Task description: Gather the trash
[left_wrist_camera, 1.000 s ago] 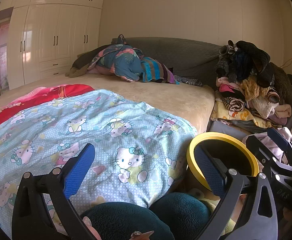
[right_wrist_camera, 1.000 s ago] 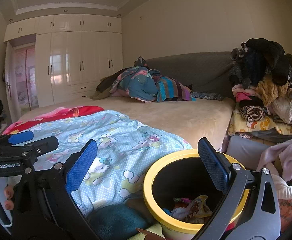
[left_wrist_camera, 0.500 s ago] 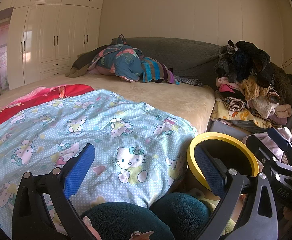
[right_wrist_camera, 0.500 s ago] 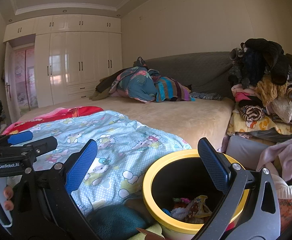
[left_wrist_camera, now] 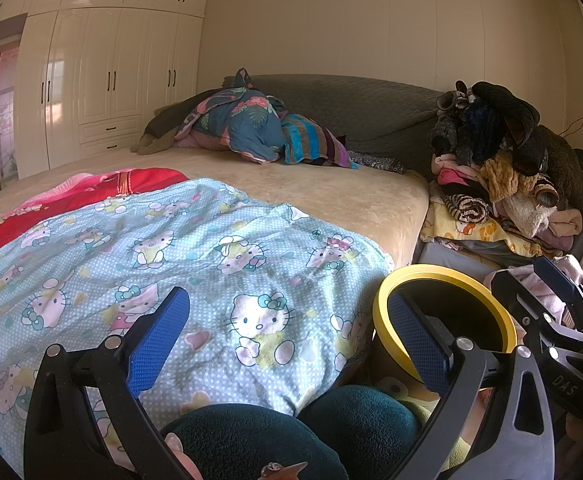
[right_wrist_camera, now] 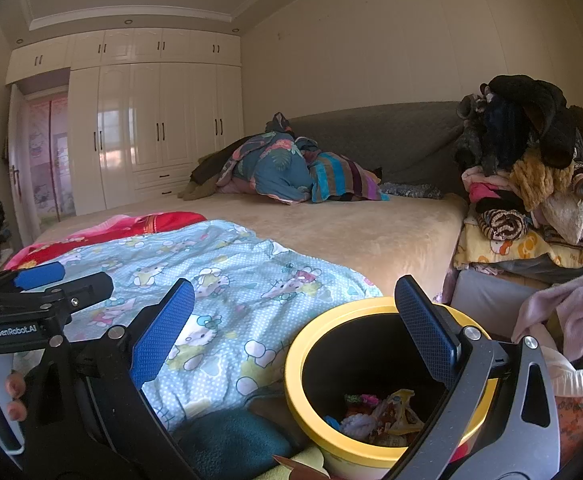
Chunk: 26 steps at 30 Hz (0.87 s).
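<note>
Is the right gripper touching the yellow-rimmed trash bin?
Cannot tell. In the right wrist view one finger of the right gripper overlaps the bin's rim, but depth is unclear.

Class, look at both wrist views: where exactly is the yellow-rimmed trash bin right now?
The trash bin sits low right of centre in the right wrist view, beside the bed's corner under the Hello Kitty quilt, wrappers inside.

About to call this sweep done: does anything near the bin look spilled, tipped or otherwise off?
Nothing looks spilled. The bin stands upright by the bed, with wrappers inside it. Both tools, left and right, are open and empty. The only mess is a heaped clothes pile beside the bed, which is laundry, not trash.
</note>
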Motion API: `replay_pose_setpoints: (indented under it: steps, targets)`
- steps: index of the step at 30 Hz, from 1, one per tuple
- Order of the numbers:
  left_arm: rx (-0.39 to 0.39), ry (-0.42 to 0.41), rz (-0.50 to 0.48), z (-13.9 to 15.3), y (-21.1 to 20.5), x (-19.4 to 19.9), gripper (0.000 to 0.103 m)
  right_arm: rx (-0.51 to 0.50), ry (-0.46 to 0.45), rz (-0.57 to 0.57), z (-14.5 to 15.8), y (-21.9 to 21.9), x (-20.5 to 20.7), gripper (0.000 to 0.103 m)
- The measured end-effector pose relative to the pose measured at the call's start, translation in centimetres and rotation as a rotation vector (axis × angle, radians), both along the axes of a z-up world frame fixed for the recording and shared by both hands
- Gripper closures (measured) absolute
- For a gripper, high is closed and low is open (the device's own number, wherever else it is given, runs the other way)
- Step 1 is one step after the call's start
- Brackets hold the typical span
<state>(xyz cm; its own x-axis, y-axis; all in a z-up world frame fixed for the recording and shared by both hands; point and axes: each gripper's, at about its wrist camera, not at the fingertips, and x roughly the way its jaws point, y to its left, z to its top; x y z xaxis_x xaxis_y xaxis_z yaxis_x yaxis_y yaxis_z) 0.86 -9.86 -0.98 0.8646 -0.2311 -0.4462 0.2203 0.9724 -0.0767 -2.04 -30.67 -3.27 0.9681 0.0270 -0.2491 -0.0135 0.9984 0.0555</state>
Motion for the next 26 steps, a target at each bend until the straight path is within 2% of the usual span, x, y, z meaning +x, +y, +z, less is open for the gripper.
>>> replay_pose_setpoints:
  steps: [11,16,19,22,25,26]
  targets:
    - [-0.003,0.011,0.01,-0.1,0.0,0.1,0.006,-0.006,0.003,-0.006,-0.2,-0.1,0.1,0.011]
    - [-0.041,0.046,0.071,0.2,1.4,0.5,0.006,-0.024,-0.011,0.022,0.9,1.1,1.3,0.011]
    - [-0.065,0.022,0.19,1.6,6.0,0.7,0.006,-0.002,-0.013,0.093,3.1,3.8,3.8,0.011]
    - [-0.036,0.018,0.414,2.0,14.3,0.9,0.006,0.016,0.035,0.232,5.1,9.3,7.6,0.011]
    - [-0.016,0.103,0.668,0.2,23.8,0.8,0.006,0.034,0.216,0.417,5.1,18.2,12.4,0.011]
    - [0.002,0.152,0.787,-1.2,28.1,0.4,0.006,0.028,0.312,0.488,4.2,22.4,14.2,0.011]
